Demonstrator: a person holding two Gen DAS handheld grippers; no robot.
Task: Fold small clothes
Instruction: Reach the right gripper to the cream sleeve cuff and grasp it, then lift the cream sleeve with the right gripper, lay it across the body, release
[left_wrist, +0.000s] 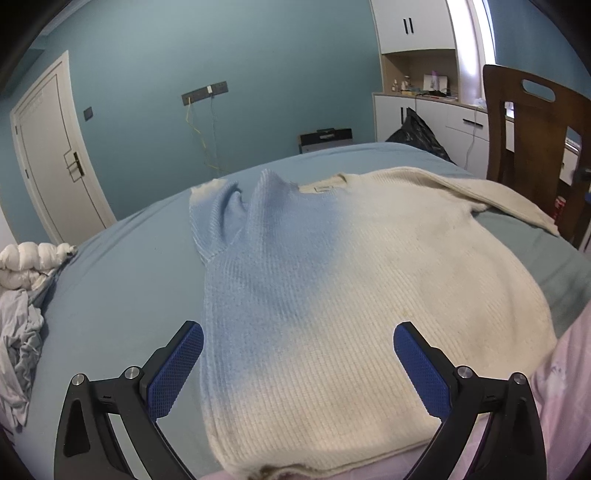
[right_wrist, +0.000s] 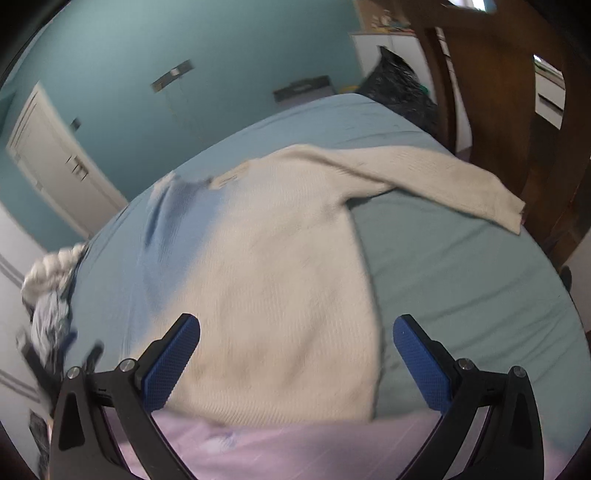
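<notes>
Sweater (left_wrist: 332, 280) flat on bed (left_wrist: 122, 288), chair (left_wrist: 532, 147) behind, right.

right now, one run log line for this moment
stage: mid-fold | sweater: flat on bed, left sleeve folded in, right sleeve out | left gripper: open, empty | right gripper: open, empty

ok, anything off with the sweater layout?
Yes. The sweater lies uneven: its blue sleeve is folded in and bunched near the collar, while the cream sleeve is still stretched out toward the chair.
</notes>
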